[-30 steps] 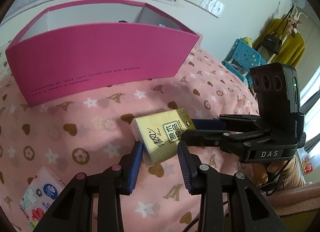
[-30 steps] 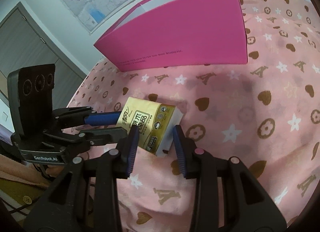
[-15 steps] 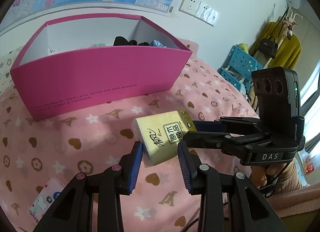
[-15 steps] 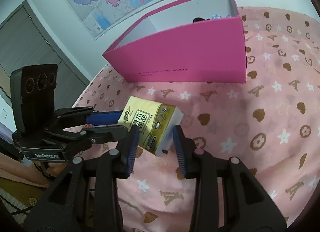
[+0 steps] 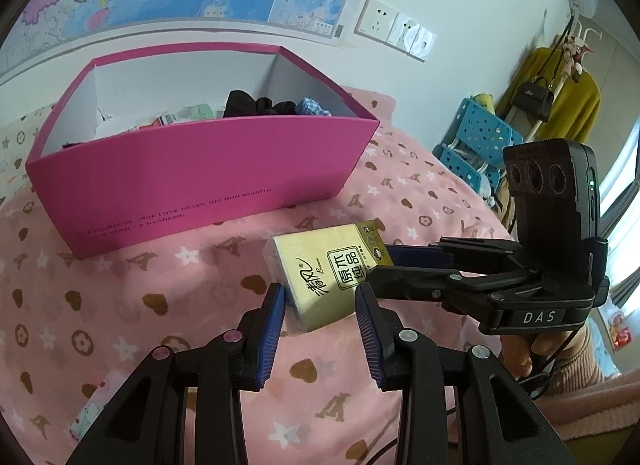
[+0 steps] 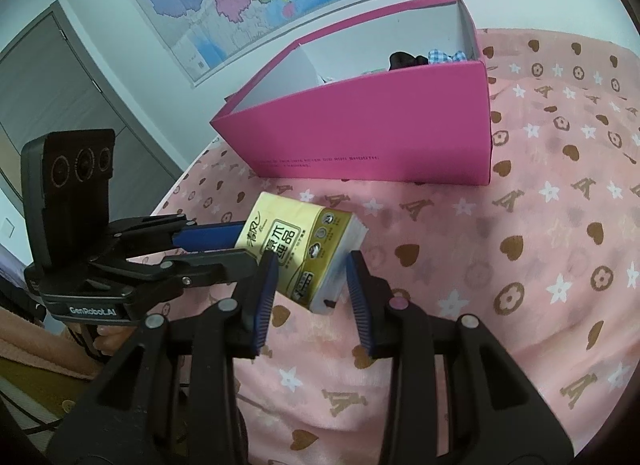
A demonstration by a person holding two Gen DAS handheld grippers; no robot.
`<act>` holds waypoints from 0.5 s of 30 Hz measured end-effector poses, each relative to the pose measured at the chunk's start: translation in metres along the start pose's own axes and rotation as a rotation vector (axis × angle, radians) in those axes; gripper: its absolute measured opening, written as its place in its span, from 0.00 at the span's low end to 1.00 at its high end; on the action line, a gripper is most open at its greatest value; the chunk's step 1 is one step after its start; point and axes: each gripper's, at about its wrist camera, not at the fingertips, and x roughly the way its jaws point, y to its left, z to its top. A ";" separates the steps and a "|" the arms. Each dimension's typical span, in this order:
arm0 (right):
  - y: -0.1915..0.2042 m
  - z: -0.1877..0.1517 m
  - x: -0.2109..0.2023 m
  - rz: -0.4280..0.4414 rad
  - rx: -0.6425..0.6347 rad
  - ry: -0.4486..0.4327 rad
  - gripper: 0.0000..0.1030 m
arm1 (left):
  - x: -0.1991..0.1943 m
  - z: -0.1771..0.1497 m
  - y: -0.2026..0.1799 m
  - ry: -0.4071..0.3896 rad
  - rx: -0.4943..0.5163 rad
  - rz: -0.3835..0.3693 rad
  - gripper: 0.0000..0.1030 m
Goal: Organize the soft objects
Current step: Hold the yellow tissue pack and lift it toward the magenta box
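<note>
A yellow tissue pack [image 5: 320, 265] [image 6: 296, 241] hangs just above the pink patterned blanket [image 5: 160, 285], held from two sides. My left gripper [image 5: 320, 297] [image 6: 240, 245] is shut on its near end in the left wrist view. My right gripper [image 6: 311, 265] [image 5: 384, 267] is shut on the other end, its blue pads against the pack's sides. Beyond the pack stands an open pink box [image 5: 192, 173] [image 6: 380, 137]. Inside it lie a black cloth [image 5: 256, 103], a blue checked cloth [image 5: 310, 107] [image 6: 444, 56] and some pale items.
A flower-printed tissue pack [image 5: 94, 409] lies on the blanket at the lower left. Off the bed's right side stand a blue plastic rack [image 5: 476, 137] and a coat stand with a yellow garment [image 5: 560, 93]. A wall with a map is behind the box; a grey door [image 6: 60, 105] is at left.
Both grippers have risen with the pack still held between them. The pink box now sits lower in both views and its inside shows.
</note>
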 end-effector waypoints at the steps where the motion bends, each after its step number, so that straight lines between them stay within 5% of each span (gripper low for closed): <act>1: 0.000 0.000 -0.001 -0.001 -0.002 -0.002 0.37 | 0.000 0.000 0.000 -0.002 0.001 -0.001 0.35; 15: 0.003 0.002 -0.007 -0.006 -0.014 -0.021 0.37 | -0.002 0.004 -0.002 -0.021 0.009 0.000 0.35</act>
